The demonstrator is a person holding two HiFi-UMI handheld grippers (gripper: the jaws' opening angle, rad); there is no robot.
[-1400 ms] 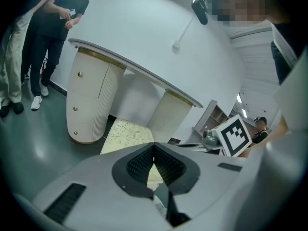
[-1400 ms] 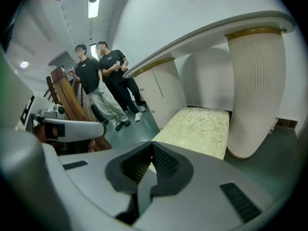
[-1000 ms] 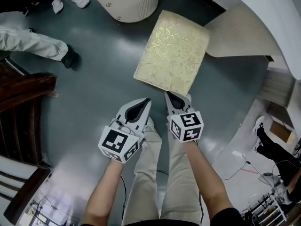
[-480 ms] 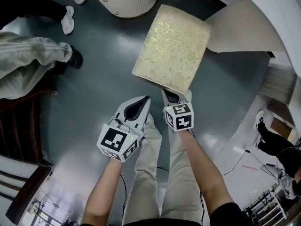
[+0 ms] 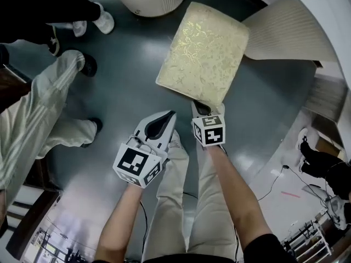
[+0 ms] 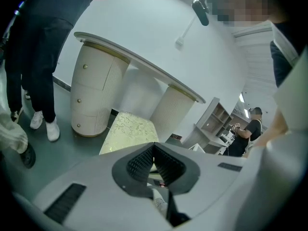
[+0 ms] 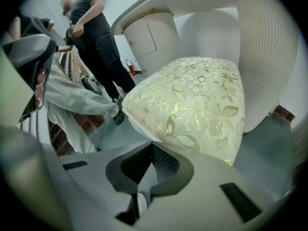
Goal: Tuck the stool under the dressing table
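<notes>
Grey floor: the stool has a cream, gold-flowered cushion, beside the dressing table. The left claw and right claw are closed, empty.

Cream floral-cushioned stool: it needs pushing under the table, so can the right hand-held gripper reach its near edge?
Probably yes: the right hand-held gripper, jaws shut, sits at the near edge of the cream floral-cushioned stool, nothing between them.

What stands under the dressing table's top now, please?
A drawer pedestal and a ribbed pedestal, with a gap between. The stool stands just before it; its cushion hides the floor there.
</notes>
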